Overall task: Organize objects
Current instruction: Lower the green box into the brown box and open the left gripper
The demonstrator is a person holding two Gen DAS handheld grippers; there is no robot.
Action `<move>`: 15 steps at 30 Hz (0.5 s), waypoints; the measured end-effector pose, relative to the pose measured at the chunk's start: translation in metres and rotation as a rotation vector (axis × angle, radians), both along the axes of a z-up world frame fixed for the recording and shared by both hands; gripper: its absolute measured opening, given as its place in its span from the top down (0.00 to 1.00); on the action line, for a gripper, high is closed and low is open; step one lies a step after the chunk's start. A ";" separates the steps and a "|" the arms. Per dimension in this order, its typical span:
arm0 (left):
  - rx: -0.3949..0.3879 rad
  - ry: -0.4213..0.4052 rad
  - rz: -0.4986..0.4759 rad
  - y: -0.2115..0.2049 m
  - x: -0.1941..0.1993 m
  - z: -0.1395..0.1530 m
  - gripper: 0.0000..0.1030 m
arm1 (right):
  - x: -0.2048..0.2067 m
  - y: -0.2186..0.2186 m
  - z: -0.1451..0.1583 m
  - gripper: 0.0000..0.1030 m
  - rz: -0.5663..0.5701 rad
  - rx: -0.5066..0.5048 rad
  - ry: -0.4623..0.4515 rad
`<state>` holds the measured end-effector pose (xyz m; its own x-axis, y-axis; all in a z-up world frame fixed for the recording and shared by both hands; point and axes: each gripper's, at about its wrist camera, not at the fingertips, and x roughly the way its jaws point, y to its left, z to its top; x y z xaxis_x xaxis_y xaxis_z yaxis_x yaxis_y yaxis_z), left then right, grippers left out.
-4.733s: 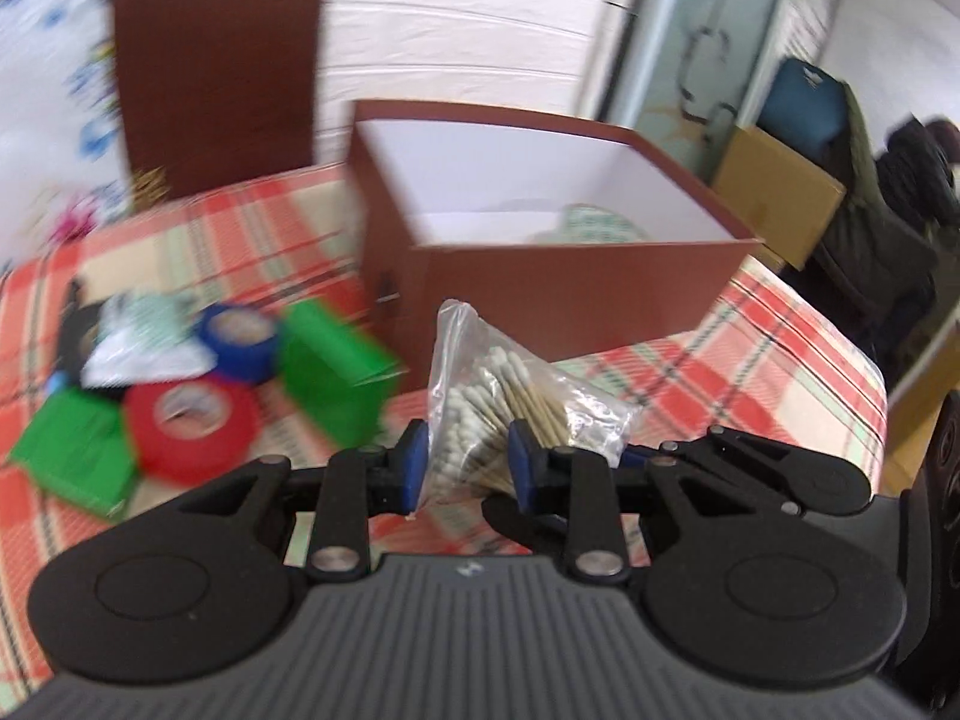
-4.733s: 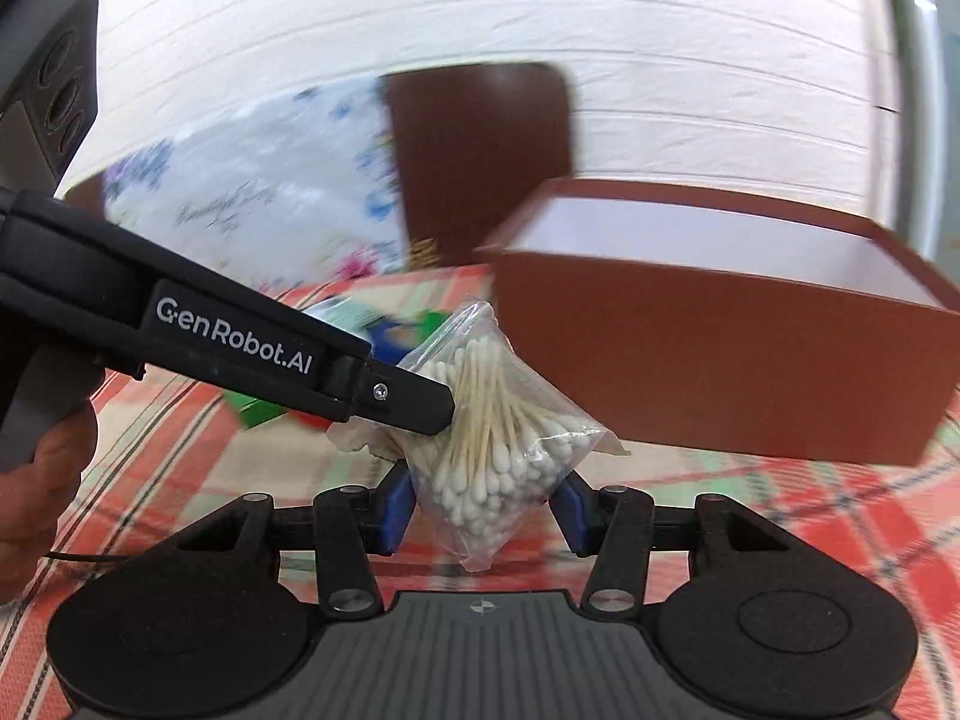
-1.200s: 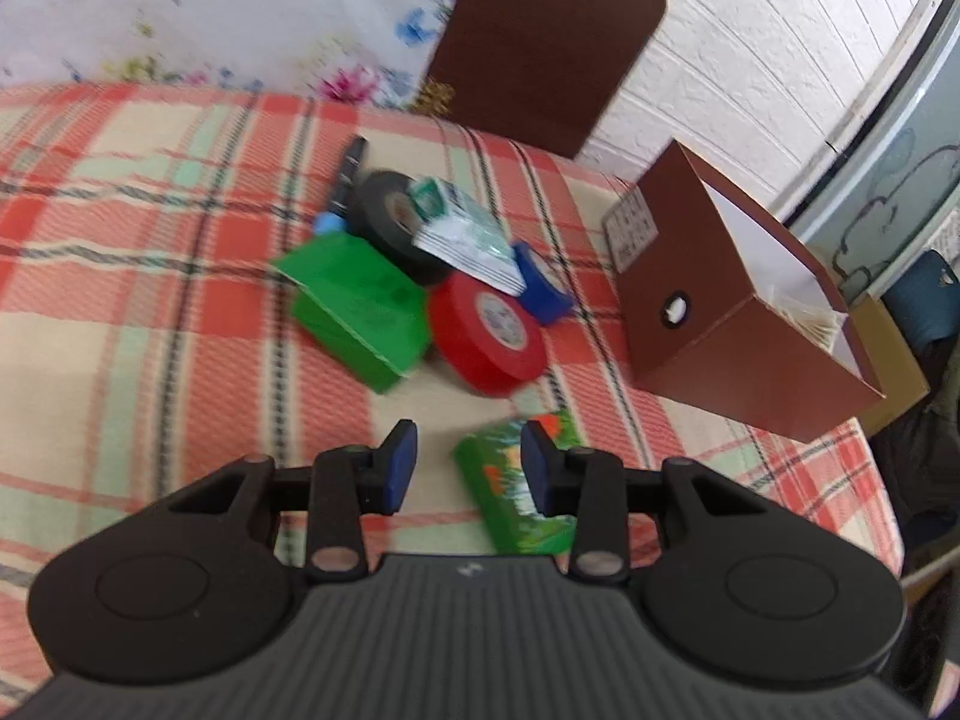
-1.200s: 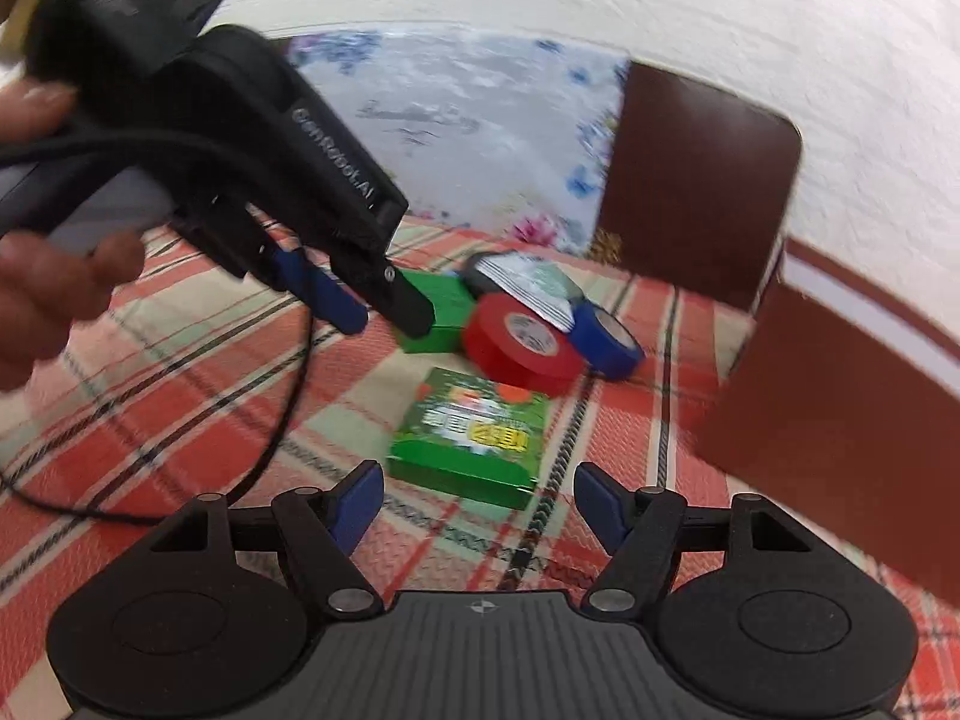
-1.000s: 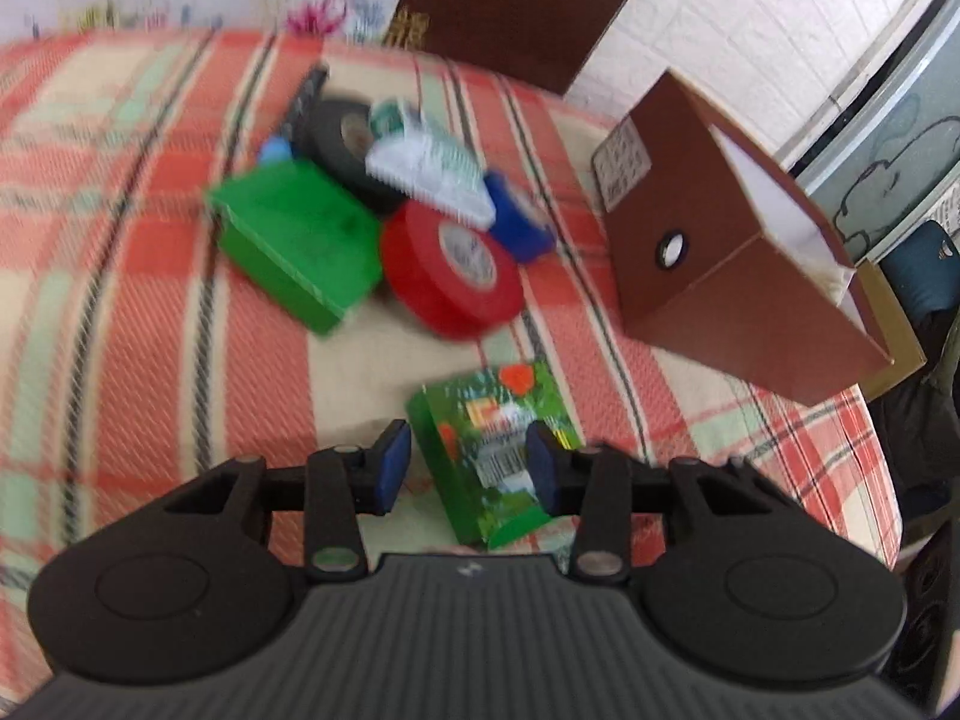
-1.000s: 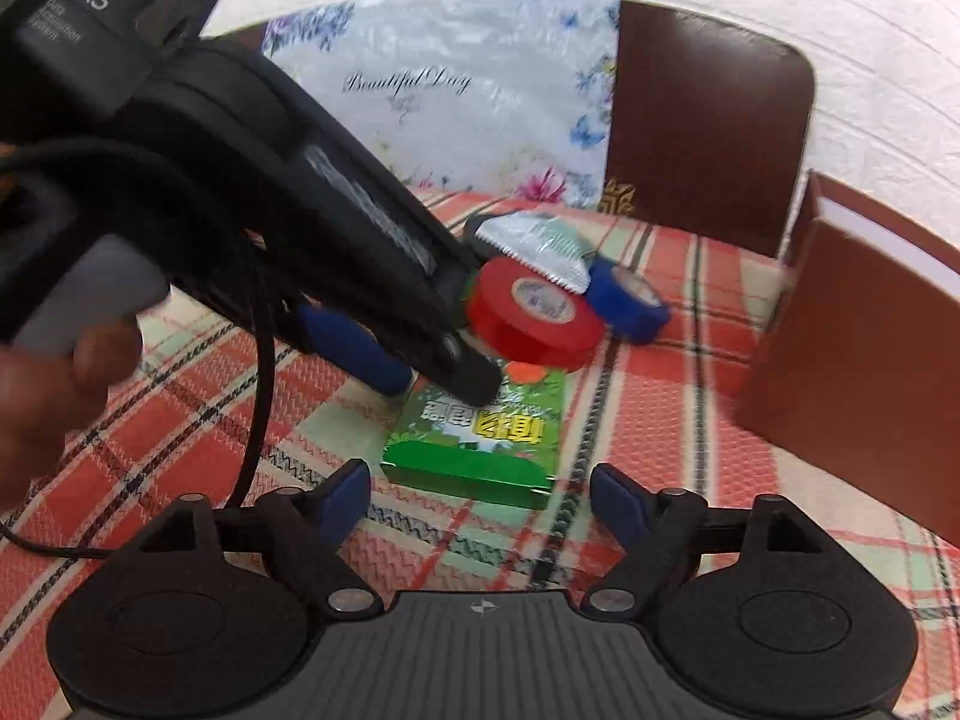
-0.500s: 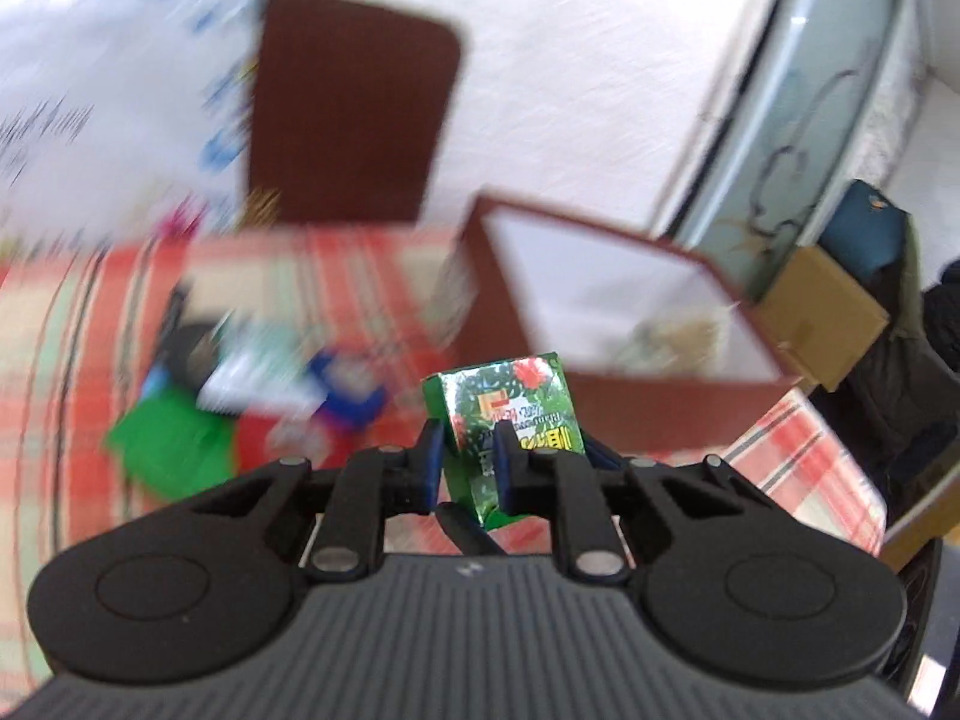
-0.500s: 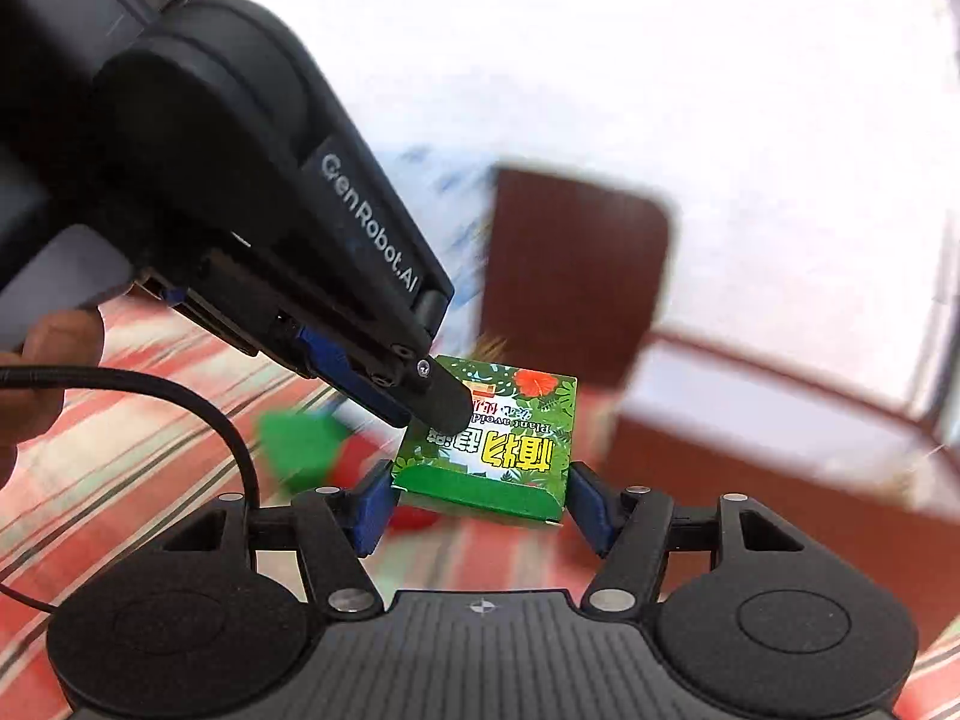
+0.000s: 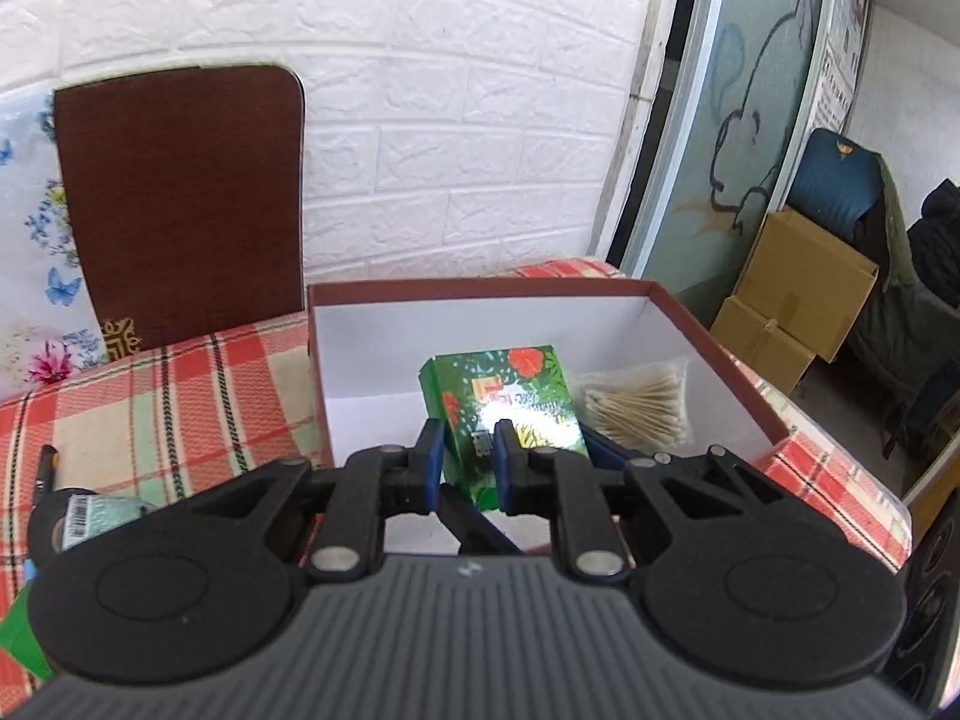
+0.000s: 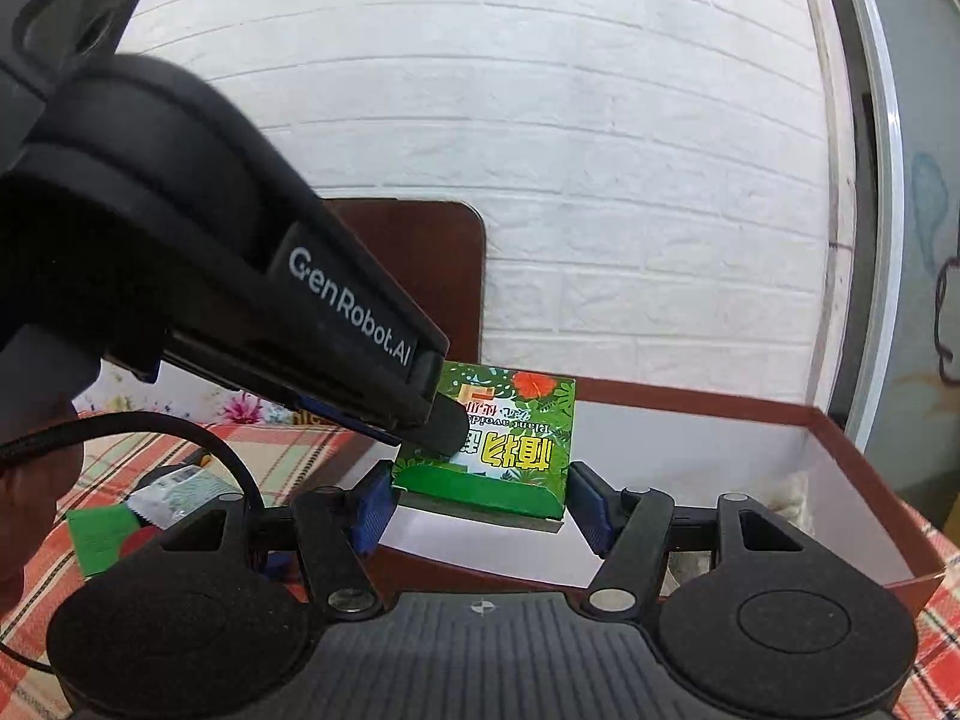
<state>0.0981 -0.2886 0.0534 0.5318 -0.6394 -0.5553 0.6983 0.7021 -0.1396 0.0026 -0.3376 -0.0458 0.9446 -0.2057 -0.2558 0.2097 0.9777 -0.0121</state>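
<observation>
While a second ago the green printed carton (image 9: 501, 405) lay on the plaid tablecloth (image 9: 180, 396) beside the brown box (image 9: 720, 360), it now hangs over the box's white interior, near the bag of cotton swabs (image 9: 639, 408) already inside. Left gripper (image 9: 468, 459) pinches its narrow edge; right gripper (image 10: 480, 501) clamps its long sides. Both point slightly downward across the near wall. Release looks next, though height above the box floor is unclear.
</observation>
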 end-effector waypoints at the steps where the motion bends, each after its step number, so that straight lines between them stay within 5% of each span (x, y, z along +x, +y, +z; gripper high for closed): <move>1: 0.009 0.008 0.002 -0.004 0.003 -0.002 0.81 | 0.003 -0.003 -0.003 0.41 -0.004 0.007 0.006; 7: 0.046 0.008 0.020 -0.010 0.005 -0.013 0.81 | 0.011 -0.006 -0.011 0.38 -0.016 0.018 0.001; 15: 0.003 -0.015 0.061 0.017 -0.012 -0.003 0.80 | -0.037 0.017 -0.006 0.38 -0.039 -0.029 -0.080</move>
